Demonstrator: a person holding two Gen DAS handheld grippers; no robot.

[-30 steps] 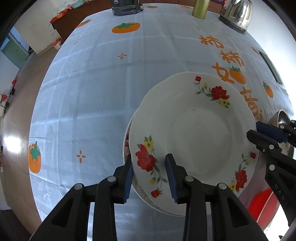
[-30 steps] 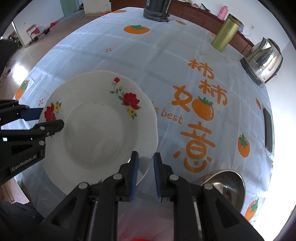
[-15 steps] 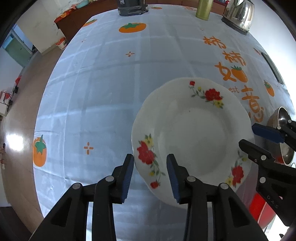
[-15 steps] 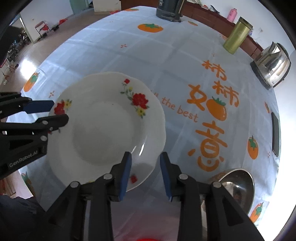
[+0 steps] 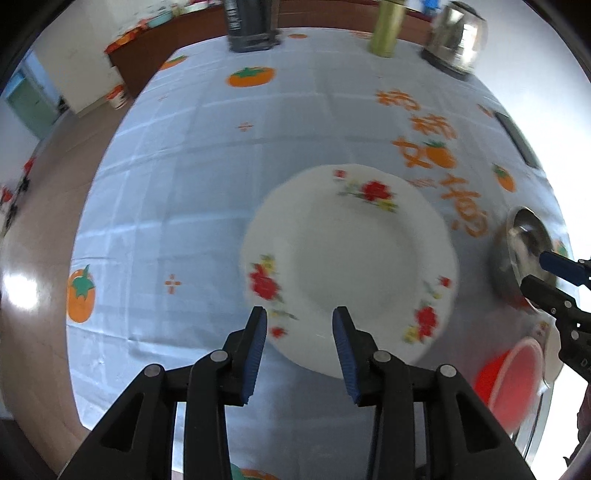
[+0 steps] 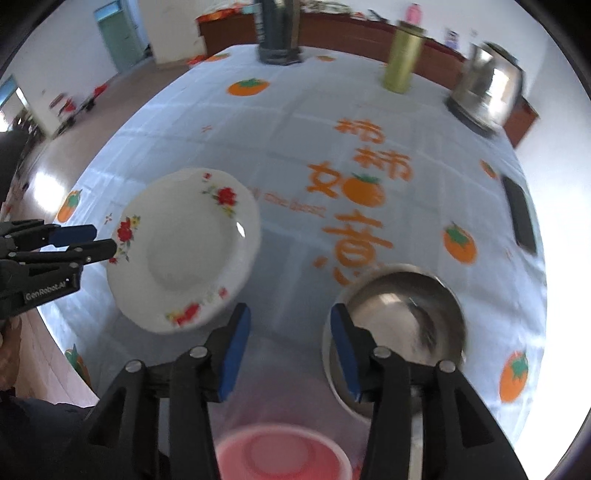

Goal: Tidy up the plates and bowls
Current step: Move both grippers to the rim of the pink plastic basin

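The left gripper [image 5: 297, 328] is hanging with its blue pads spread apart and gripping nothing; the near rim of the flowered plate [image 5: 347, 266] is showing through the gap between them, lying on the tablecloth [image 5: 192, 192] beneath and clear of both pads. The plate's hollow is looking bare, though motion blur is smearing its red flower sprays. Seen from the right wrist, that same gripper [image 6: 90, 240] is sitting just off the plate's [image 6: 184, 251] left edge, not touching it.

The right gripper [image 6: 290, 347] is also standing spread and empty-handed, its jaws having just been opening, with only cloth between them. Its right pad is overlapping the rim of the steel bowl [image 6: 402, 321] in the picture; whether it is touching is hard to tell. The bowl's inside is showing only blurred reflections, so its contents cannot be made out. Below the fingers, a red bowl [image 6: 284, 454] is being cut off by the frame's bottom edge and partly hidden behind the gripper's black arms; it is looking empty.

Farther out beyond the plate, a green cylinder [image 6: 402, 62], a shiny kettle [image 6: 487, 88] and a dark appliance [image 6: 279, 33] are standing near the table's far edge, all softened by blur. A dark flat phone-like slab [image 6: 521, 218] is lying far to the right.
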